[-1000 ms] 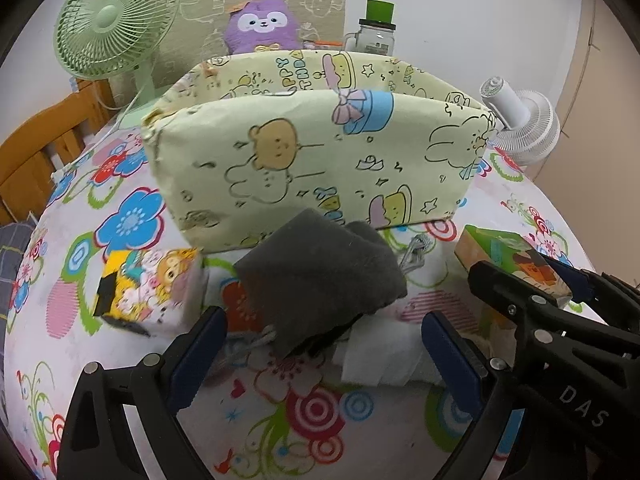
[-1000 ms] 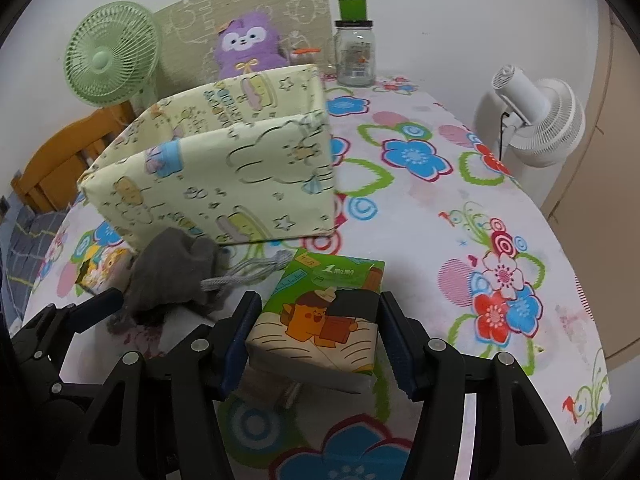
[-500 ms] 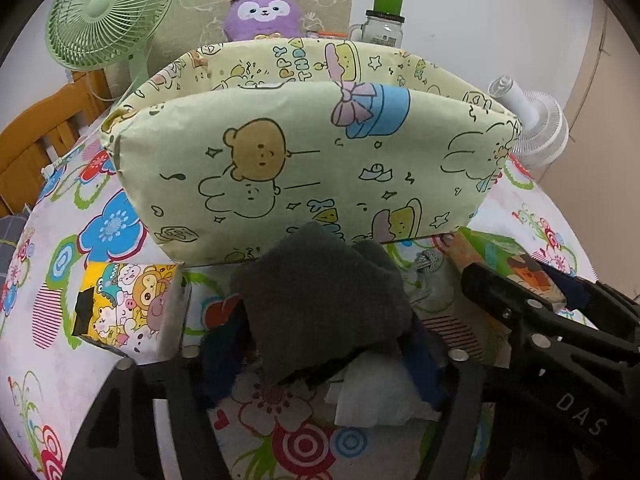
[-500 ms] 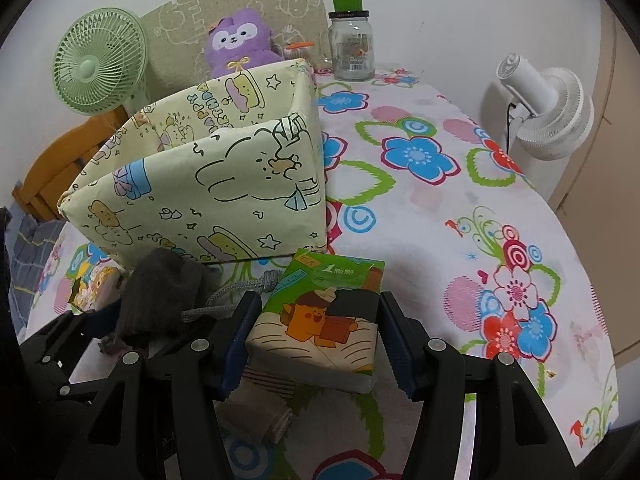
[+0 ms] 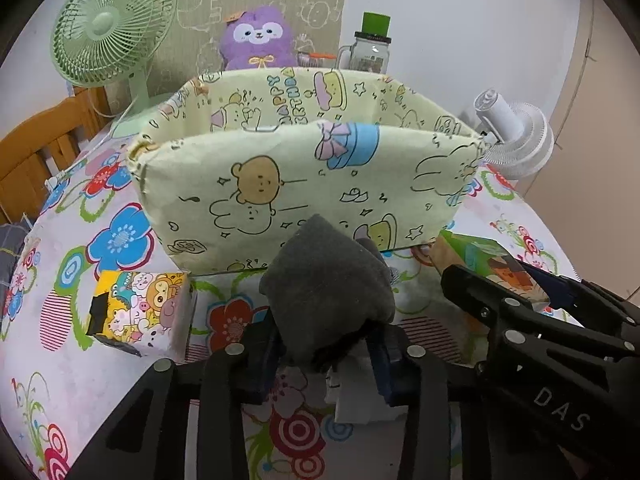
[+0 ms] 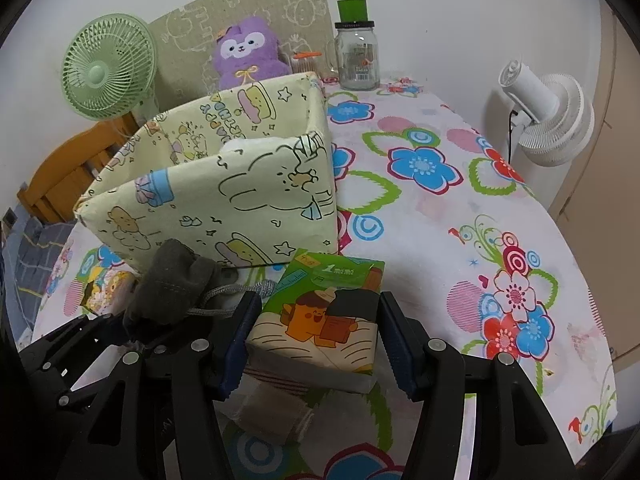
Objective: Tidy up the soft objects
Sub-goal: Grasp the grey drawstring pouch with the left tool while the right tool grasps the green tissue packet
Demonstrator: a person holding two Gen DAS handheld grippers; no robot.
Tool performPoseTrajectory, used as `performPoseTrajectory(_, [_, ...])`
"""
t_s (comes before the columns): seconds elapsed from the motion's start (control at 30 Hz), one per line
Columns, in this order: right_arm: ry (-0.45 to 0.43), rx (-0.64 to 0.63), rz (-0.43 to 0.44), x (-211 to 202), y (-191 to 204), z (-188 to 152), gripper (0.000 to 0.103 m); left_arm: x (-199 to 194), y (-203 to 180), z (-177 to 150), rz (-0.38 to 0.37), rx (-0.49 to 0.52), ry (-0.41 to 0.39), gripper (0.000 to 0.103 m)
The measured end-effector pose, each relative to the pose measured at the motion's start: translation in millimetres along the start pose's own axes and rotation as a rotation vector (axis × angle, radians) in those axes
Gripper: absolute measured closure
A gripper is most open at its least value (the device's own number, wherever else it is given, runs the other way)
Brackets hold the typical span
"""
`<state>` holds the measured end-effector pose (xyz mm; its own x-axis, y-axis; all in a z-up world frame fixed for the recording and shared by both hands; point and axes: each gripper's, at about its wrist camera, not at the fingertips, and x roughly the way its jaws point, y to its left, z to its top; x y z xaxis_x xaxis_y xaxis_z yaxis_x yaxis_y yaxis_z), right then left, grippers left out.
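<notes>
A dark grey drawstring pouch (image 5: pixel 328 284) sits bunched between the blue pads of my left gripper (image 5: pixel 328 356), whose jaws are closing and pinch its lower part. It stands just in front of the pale yellow cartoon-print fabric box (image 5: pixel 304 184). My right gripper (image 6: pixel 316 340) is shut on a green tissue pack (image 6: pixel 320 312), pads on both its sides. From the right wrist view the pouch (image 6: pixel 172 280) shows at the left, before the box (image 6: pixel 224 196). Something white (image 6: pixel 244 146) lies inside the box.
A yellow cartoon tissue pack (image 5: pixel 140 312) lies left of the pouch, white tissue (image 5: pixel 360 396) beneath it. A striped beige item (image 6: pixel 276 404) lies under the green pack. Behind the box stand a green fan (image 5: pixel 108 28), purple plush (image 5: pixel 258 38) and jar (image 6: pixel 356 52). White fan (image 6: pixel 548 112) at right.
The left jaws have come in from wide apart onto the grey pouch, which now bunches upward between the pads. The right gripper keeps its hold on the green pack.
</notes>
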<state>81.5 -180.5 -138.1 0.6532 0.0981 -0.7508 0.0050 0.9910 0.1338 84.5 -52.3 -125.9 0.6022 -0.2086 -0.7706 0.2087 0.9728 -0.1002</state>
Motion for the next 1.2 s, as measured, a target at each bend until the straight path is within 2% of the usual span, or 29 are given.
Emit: performPoseTrajectory(1.2, [-0.150, -0.057, 0.053, -85.7, 28.1, 9.9, 0.041, -89.9, -4.1, 11.0, 0.040, 0.012, -0.149, 0.067])
